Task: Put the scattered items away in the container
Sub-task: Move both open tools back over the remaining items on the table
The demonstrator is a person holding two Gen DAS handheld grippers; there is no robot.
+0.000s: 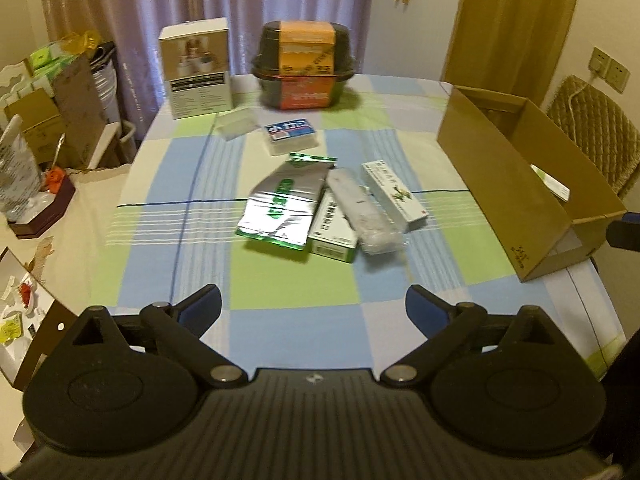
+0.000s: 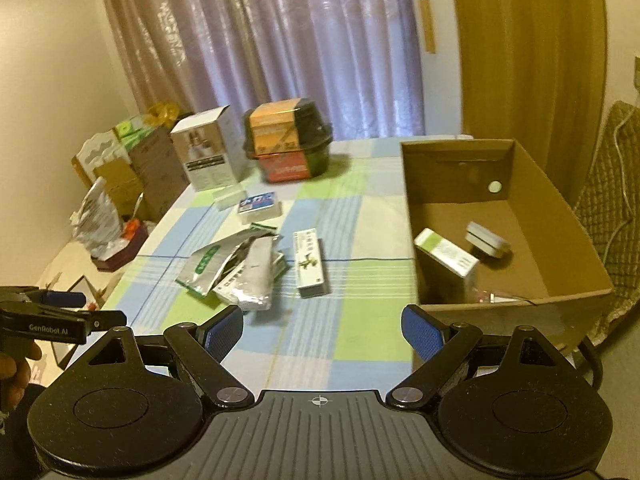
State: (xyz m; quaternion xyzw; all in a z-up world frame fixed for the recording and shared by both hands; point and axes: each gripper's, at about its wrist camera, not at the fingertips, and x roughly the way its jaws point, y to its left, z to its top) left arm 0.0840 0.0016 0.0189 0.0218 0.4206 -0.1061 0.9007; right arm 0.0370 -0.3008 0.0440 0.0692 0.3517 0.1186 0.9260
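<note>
- Both pairs of fingers stood wide apart and empty: your left gripper (image 1: pixel 313 308) and your right gripper (image 2: pixel 322 330).
- Ahead of your right fingertips lay the white medicine box (image 2: pixel 310 266), its long axis running away from you.
- Just right of those fingers sat the cardboard box (image 2: pixel 560 216), so your right hand looked nearer.

Tablecloth (image 1: pixel 280 288) blue-green-white checked; cardboard box (image 2: pixel 560 240) brown; foil pouch (image 1: pixel 280 204) silver-green; curtain (image 2: pixel 280 40) lilac
</note>
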